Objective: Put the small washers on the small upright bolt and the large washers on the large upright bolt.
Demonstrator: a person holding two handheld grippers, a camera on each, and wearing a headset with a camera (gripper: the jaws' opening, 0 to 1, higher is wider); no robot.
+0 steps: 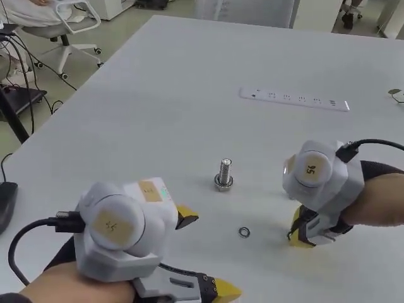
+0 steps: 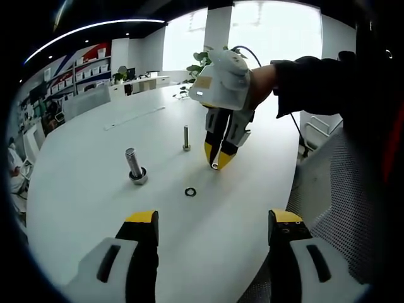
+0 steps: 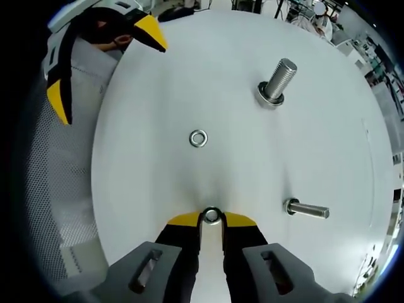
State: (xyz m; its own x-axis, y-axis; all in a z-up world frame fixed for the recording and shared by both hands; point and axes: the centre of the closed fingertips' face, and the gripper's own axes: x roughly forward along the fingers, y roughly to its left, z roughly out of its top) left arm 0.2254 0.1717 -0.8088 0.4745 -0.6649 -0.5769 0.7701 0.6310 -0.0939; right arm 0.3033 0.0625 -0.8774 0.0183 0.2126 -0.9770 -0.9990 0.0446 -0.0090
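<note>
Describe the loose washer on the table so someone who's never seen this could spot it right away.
On the white table, find the large upright bolt near the middle. The loose washer lies just nearer the person, toward the right tool. Unlike the pinched washer in that tool's tips, it lies flat and alone on bare tabletop.

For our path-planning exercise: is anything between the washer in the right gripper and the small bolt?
Nothing visible: bare table separates the held washer from the small bolt; the loose washer lies aside.
</note>
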